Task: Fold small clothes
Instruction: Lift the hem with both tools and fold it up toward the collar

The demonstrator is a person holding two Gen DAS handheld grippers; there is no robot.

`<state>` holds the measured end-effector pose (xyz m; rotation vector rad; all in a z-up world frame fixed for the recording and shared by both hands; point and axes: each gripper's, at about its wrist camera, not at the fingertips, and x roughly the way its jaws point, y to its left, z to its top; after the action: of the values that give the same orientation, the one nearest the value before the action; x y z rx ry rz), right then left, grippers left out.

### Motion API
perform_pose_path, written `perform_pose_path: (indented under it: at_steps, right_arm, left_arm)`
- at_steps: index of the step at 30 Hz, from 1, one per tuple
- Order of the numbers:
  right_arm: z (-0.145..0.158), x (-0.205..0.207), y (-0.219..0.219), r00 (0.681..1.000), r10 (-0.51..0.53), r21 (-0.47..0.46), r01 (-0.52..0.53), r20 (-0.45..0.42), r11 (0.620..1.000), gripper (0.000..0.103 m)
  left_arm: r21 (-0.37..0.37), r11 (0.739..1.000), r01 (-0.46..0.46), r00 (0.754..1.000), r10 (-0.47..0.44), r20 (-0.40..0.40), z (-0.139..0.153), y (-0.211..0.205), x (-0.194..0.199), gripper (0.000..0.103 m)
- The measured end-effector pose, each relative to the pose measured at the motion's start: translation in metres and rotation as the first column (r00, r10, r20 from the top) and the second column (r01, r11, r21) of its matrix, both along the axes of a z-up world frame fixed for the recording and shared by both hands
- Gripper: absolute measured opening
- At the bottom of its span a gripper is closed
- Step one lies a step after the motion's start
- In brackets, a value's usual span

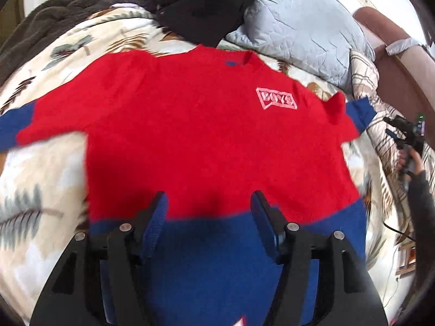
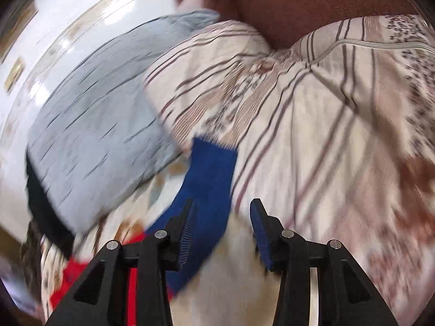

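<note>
The red sweater [image 1: 195, 135] lies flat on the bed [image 1: 49, 168], blue hem nearest the left hand-held gripper [image 1: 209, 203], collar pointing away, sleeves stretched left to right. Both the left and the right hand-held gripper [image 2: 221, 212] are spread, pinching nothing; the blue cuff [image 2: 209, 168] lies just ahead of the right one's left finger.

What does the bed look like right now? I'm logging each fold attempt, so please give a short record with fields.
garment: red sweater with blue hem and cuffs, spread flat, front up
surface: leaf-print bedspread
neckline: points toward the grey pillow
left tongs: open above the blue hem, holding nothing
right tongs: open, by the blue cuff, not gripping it
behind collar: black garment
fold state: no fold made yet
</note>
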<state>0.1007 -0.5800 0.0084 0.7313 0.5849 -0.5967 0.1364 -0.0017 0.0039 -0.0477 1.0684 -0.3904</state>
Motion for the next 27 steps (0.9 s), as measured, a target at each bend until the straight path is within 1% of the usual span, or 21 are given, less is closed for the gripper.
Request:
perform_pose_path:
  at_steps: [2, 4, 5, 6, 7, 8, 9, 10, 13, 15, 16, 19, 20, 21, 23, 25, 27]
  right_arm:
    - [-0.008, 0.014, -0.009, 1.000, -0.026, -0.020, 0.025, -0.006, 0.999, 0.044]
    - [-0.019, 0.029, -0.017, 0.999, -0.026, -0.029, 0.025, -0.041, 0.999, 0.044]
    - [-0.022, 0.036, -0.015, 0.998, -0.023, -0.064, 0.020, -0.052, 0.998, 0.044]
    - [-0.022, 0.043, -0.011, 0.998, -0.005, -0.117, -0.003, -0.066, 0.993, 0.040]
    - [-0.022, 0.051, -0.008, 0.995, 0.019, -0.152, -0.034, -0.094, 0.988, 0.018]
    - [-0.023, 0.055, -0.007, 0.993, 0.026, -0.166, -0.046, -0.119, 0.985, 0.004]
    - [-0.023, 0.056, -0.008, 0.991, 0.036, -0.154, -0.055, -0.126, 0.986, 0.004]
    - [-0.021, 0.054, -0.010, 0.993, 0.031, -0.153, -0.048, -0.113, 0.987, 0.004]
    - [-0.002, 0.031, -0.017, 0.999, -0.013, -0.157, 0.008, -0.036, 0.988, 0.004]
    - [0.013, 0.014, -0.025, 0.998, -0.059, -0.176, 0.059, 0.005, 0.983, 0.004]
    - [0.018, 0.007, -0.028, 0.997, -0.078, -0.184, 0.078, 0.011, 0.980, 0.003]
    - [0.018, -0.007, -0.036, 0.991, -0.126, -0.152, 0.118, -0.040, 0.981, 0.003]
    - [0.020, -0.010, -0.034, 0.991, -0.126, -0.152, 0.119, -0.039, 0.981, 0.003]
    - [0.024, -0.011, -0.028, 0.993, -0.115, -0.153, 0.111, -0.020, 0.982, 0.003]
    - [0.031, -0.008, -0.015, 0.997, -0.079, -0.150, 0.079, 0.012, 0.985, 0.004]
    - [0.041, -0.001, 0.003, 0.999, -0.026, -0.146, 0.031, 0.033, 0.989, 0.004]
    - [0.049, 0.010, 0.027, 0.998, 0.039, -0.145, -0.032, 0.046, 0.989, 0.004]
  left_arm:
    - [-0.013, 1.000, 0.015, 1.000, -0.015, -0.002, -0.001, -0.010, 0.014, 0.062]
    - [-0.012, 0.999, 0.031, 1.000, -0.031, -0.001, -0.003, -0.020, 0.026, 0.062]
    - [-0.009, 0.999, 0.041, 0.999, -0.041, 0.005, -0.004, -0.025, 0.032, 0.062]
    - [-0.007, 0.999, 0.045, 0.999, -0.045, 0.010, -0.004, -0.030, 0.038, 0.062]
    - [-0.008, 0.999, 0.047, 0.999, -0.047, 0.016, -0.004, -0.032, 0.042, 0.062]
    - [-0.015, 0.999, 0.047, 0.999, -0.046, 0.023, -0.003, -0.034, 0.046, 0.062]
    - [-0.024, 0.999, 0.043, 0.999, -0.042, 0.026, -0.003, -0.035, 0.051, 0.062]
    - [-0.034, 0.999, 0.037, 0.999, -0.036, 0.027, -0.002, -0.035, 0.055, 0.062]
    - [-0.061, 0.998, -0.004, 1.000, 0.005, 0.019, 0.001, -0.030, 0.070, 0.062]
    - [-0.046, 0.998, -0.044, 0.999, 0.045, 0.030, 0.004, -0.025, 0.077, 0.062]
    - [-0.040, 0.998, -0.056, 0.998, 0.058, 0.037, 0.004, -0.023, 0.081, 0.063]
    - [-0.023, 0.995, -0.101, 0.994, 0.102, 0.040, -0.003, -0.017, 0.089, 0.065]
    - [-0.012, 0.994, -0.113, 0.994, 0.113, 0.011, -0.012, -0.015, 0.094, 0.066]
    - [-0.009, 0.993, -0.119, 0.993, 0.118, -0.023, -0.018, -0.013, 0.097, 0.065]
    - [-0.033, 0.991, -0.129, 0.989, 0.127, -0.076, -0.030, -0.008, 0.103, 0.065]
    - [-0.057, 0.989, -0.135, 0.989, 0.131, -0.063, -0.028, -0.006, 0.101, 0.066]
    - [-0.058, 0.990, -0.126, 0.990, 0.122, -0.068, -0.026, -0.005, 0.101, 0.066]
